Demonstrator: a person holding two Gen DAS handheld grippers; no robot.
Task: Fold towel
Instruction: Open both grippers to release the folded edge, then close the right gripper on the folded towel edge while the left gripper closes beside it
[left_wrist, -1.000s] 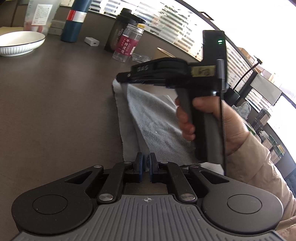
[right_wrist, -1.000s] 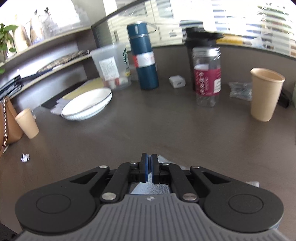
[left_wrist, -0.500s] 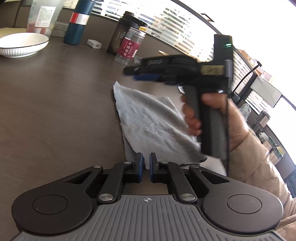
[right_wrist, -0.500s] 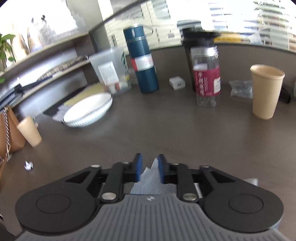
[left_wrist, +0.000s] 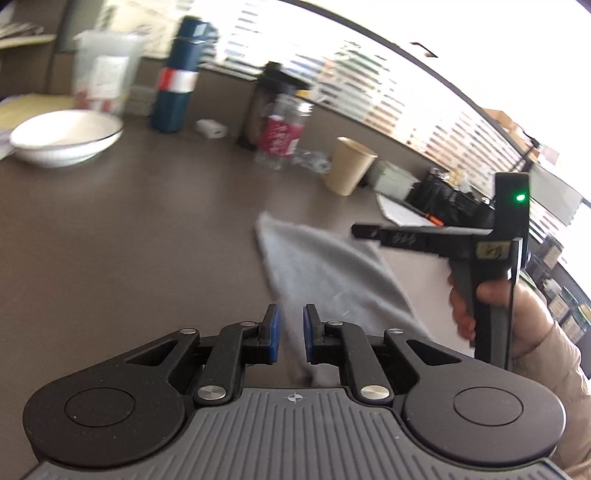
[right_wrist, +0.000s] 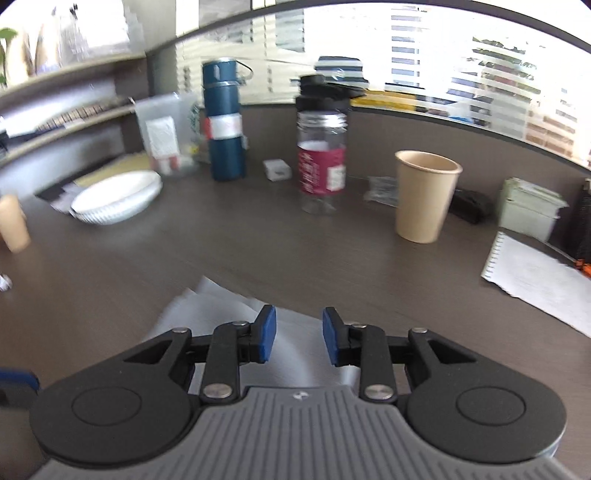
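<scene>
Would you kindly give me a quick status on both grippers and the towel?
Left gripper just opening, right gripper open, both empty. Grey cloth towel lies folded on the dark table. Nothing in the way.

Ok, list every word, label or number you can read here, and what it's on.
Nothing reads clearly; both views are blurred.
Bottle, red label: print too blurred.
Plastic cup, white sticker: too blurred.
Flask, red-white band: no legible text.
Notepad: writing too faint.
Right gripper, fingers just been opening, nothing pinched: tape scrawl unreadable.
</scene>
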